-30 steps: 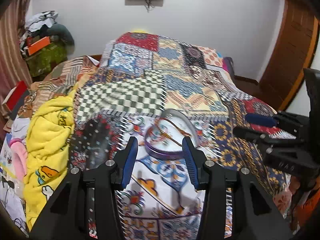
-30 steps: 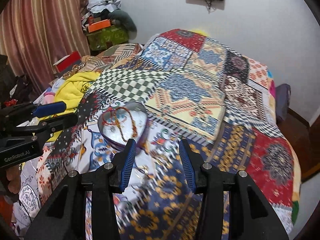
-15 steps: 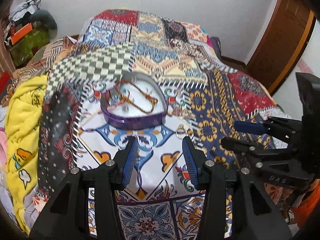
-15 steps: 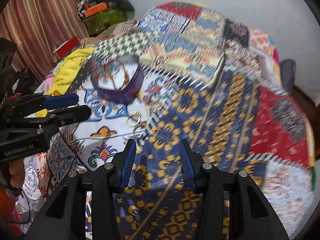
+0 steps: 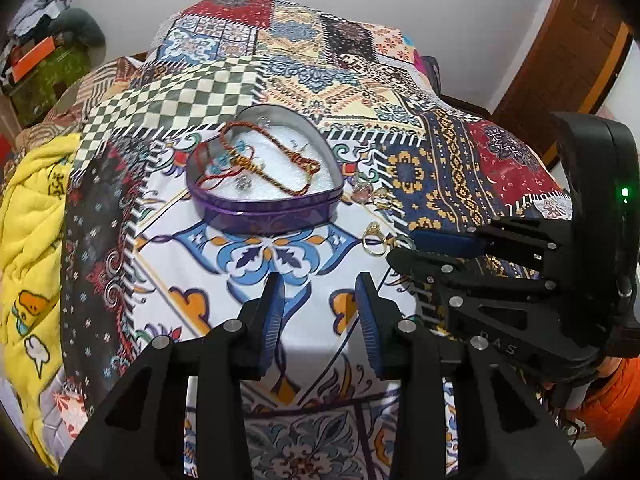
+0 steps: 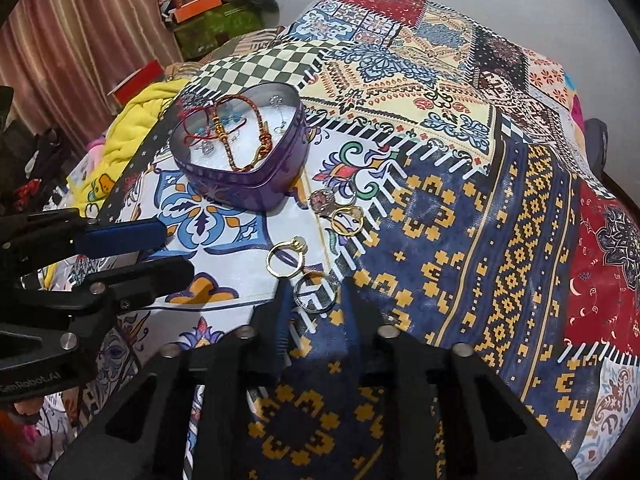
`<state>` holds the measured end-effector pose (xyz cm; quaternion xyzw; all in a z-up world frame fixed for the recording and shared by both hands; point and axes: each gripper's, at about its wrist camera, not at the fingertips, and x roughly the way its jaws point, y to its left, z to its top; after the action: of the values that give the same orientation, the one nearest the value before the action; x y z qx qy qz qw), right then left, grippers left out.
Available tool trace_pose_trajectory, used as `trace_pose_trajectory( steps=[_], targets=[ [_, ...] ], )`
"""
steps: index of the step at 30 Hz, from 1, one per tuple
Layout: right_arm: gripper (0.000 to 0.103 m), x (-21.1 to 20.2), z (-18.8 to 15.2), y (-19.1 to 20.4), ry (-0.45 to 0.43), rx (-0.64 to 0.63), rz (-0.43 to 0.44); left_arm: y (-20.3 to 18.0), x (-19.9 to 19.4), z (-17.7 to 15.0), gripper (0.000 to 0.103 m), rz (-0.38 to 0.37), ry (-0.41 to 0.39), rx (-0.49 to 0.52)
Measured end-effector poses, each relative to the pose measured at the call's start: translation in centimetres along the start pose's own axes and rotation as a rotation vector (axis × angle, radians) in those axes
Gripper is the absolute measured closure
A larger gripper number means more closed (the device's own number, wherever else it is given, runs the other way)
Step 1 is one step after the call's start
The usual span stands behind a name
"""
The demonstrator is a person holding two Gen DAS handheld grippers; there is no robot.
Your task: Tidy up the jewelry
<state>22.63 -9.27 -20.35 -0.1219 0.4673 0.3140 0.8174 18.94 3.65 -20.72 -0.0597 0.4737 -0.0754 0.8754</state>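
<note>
purple heart-shaped tin box [image 6: 256, 188]: glossy metal wall, white matt lining. gold ring with pale stone [image 6: 286, 258]: polished metal. silver ring [image 6: 314, 298]: shiny metal. patchwork bedspread [image 6: 460, 208]: smooth printed cloth. yellow blanket [image 5: 28, 216]: soft quilted cloth. black gripper fingers [image 5: 260, 320]: matt plastic, ribbed blue pads.
</note>
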Motion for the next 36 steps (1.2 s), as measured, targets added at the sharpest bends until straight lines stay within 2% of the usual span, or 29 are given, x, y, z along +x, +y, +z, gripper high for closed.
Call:
trace_pose_trajectory(
  steps=[5, 17, 20, 22, 30, 36],
  targets=[
    [0.083, -0.4, -0.2, -0.9, -0.007, 0.032, 0.021, -1.0, 1.3, 0.6, 0.07, -0.04, 0.028, 0.03],
    [0.083, -3.2, -0.5, -4.3, -0.07, 0.115, -0.006, -3.9, 4.4, 2.1, 0.071, -0.013, 0.054, 0.135],
    [0.083, -3.5, -0.5, -4.6, -0.081, 0.12, -0.007, -4.4, 4.9, 2.3, 0.082, 0.021, 0.048, 0.157],
    [0.083, -3.6, -0.4, -4.7, -0.084, 0.122, -0.006, -4.6, 5.1, 2.4, 0.085, 0.038, 0.039, 0.156],
    [0.083, -4.3, -0.6, -4.7, -0.105, 0.122, -0.002, -4.9, 4.4, 2.3, 0.085, 0.047, 0.022, 0.144],
    [0.083, -5.4, -0.2, -4.4, -0.131, 0.115, -0.007, -4.8, 1.7, 2.4, 0.085, 0.054, -0.035, 0.132]
  ],
)
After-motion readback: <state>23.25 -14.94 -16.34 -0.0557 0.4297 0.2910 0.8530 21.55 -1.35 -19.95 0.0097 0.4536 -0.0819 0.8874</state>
